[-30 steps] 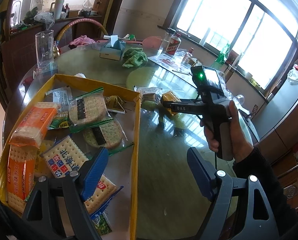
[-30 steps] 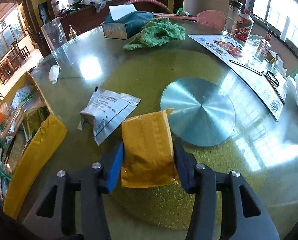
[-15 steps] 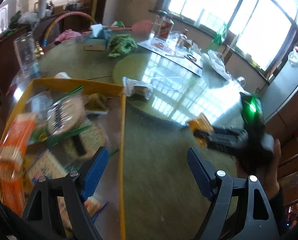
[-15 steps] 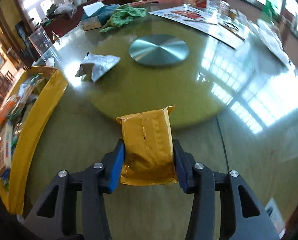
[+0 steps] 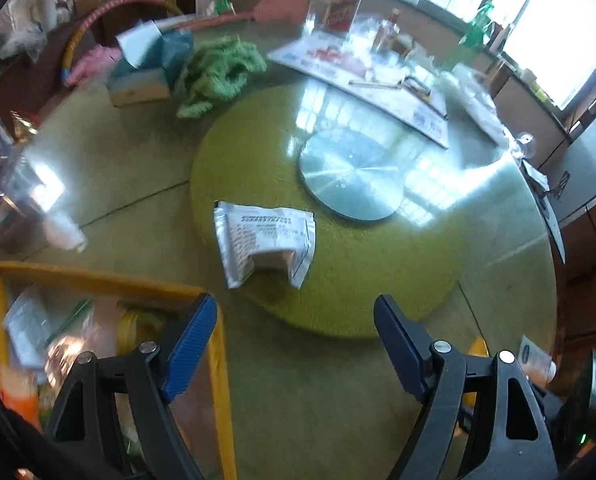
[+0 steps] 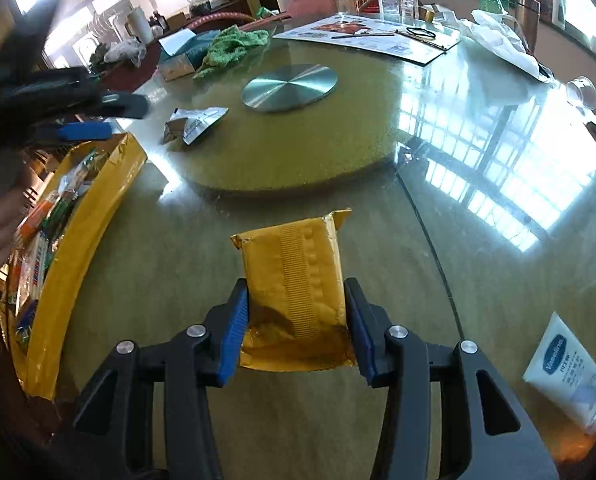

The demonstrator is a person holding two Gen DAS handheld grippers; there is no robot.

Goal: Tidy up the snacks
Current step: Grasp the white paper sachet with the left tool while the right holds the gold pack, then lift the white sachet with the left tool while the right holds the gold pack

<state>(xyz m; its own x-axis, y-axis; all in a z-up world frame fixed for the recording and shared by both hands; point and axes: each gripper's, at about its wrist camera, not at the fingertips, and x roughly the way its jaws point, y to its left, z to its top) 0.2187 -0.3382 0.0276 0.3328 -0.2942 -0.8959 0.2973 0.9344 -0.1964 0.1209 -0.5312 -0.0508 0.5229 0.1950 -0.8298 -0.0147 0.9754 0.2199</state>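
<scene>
My right gripper [image 6: 296, 296] is shut on a gold-yellow snack packet [image 6: 294, 272], held just above the glass tabletop near its front edge. To its left stands the yellow box [image 6: 98, 200] holding several cracker packs. My left gripper [image 5: 294, 344] is open with nothing between its fingers, hanging over the box's far right corner [image 5: 214, 320]. Ahead of it, a silver snack packet [image 5: 264, 240] lies on the green turntable mat. In the right wrist view the left gripper [image 6: 110, 118] shows at the upper left, near the silver packet [image 6: 194, 122].
A metal disc [image 5: 350, 176] sits at the turntable's centre. Behind it are a green cloth [image 5: 218, 72], a tissue box [image 5: 146, 68], bottles and a printed sheet [image 6: 370, 38]. A white Vaseline tube [image 6: 566, 372] lies at the table's near right edge.
My left gripper has swung from above the box's crackers to its far corner, facing the silver packet. The right gripper has carried the yellow packet off the turntable toward the table's front edge.
</scene>
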